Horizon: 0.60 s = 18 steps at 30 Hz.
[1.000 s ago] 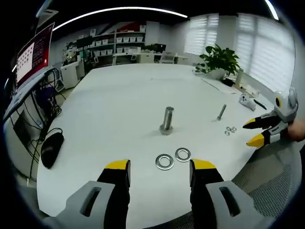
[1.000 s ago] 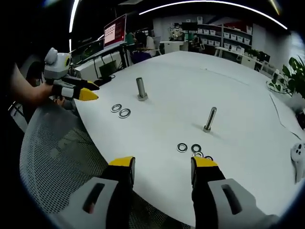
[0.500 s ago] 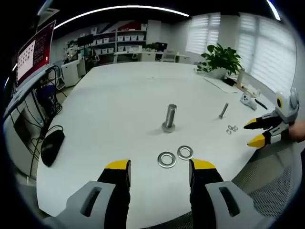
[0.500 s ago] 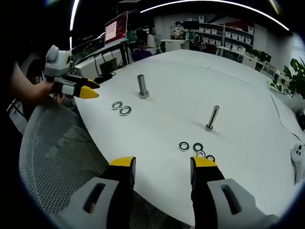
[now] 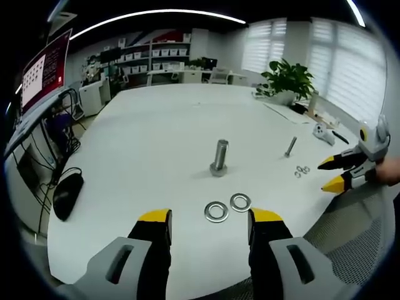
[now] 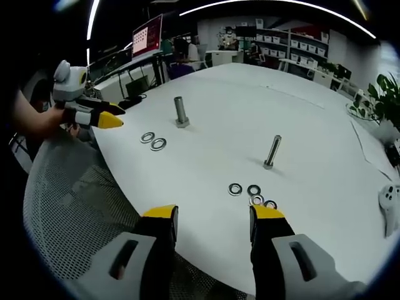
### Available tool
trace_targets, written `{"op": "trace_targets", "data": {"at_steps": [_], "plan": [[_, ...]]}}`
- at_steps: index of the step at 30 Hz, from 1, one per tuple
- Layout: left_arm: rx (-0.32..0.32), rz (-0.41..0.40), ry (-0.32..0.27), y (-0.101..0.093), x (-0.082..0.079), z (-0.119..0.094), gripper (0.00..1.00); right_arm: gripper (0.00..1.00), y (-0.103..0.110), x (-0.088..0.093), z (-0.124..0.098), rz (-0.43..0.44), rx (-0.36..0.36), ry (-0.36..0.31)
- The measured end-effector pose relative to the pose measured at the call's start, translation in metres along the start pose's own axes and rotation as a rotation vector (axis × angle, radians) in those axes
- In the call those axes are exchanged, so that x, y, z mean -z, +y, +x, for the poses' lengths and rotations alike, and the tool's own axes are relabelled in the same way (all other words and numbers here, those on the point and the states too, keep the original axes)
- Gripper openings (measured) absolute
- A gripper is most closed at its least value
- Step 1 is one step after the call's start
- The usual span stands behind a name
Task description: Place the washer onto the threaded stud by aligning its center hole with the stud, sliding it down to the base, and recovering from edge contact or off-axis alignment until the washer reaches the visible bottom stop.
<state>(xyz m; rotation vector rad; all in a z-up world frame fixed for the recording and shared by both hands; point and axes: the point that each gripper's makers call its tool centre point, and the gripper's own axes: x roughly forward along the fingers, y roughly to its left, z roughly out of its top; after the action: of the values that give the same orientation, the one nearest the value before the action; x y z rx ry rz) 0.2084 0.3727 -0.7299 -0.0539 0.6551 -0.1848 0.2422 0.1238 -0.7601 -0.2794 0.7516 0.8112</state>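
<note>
Since a moment ago only the cameras have drifted slightly; the washers and studs lie where they were, and neither gripper has closed in. In the left gripper view, the left gripper (image 5: 209, 226) hangs at the near edge of the white surface (image 5: 162, 131) with its jaws wide and empty. Just ahead of the tips lie two large washers (image 5: 216, 211), flat and side by side, the left one nearly centred between the jaws. Beyond them the thick stud (image 5: 219, 158) stands upright, straight ahead along the same line.

In the right gripper view, the right gripper (image 6: 212, 223) is likewise wide open and empty, with a cluster of small washers (image 6: 251, 193) just ahead and the thin stud (image 6: 270, 152) upright past them.

Each gripper looks nearest its own pair; a washer must be lifted, then carried forward over the vertical stud.
</note>
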Motion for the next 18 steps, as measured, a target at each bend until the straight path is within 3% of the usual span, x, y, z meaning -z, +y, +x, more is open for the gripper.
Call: {"op": "trace_targets", "data": {"at_steps": [18], "plan": [[0.009,0.01,-0.005,-0.003,-0.001,0.0,0.46,0.48,-0.014,0.002,-0.003,0.018,0.071,0.007]]}}
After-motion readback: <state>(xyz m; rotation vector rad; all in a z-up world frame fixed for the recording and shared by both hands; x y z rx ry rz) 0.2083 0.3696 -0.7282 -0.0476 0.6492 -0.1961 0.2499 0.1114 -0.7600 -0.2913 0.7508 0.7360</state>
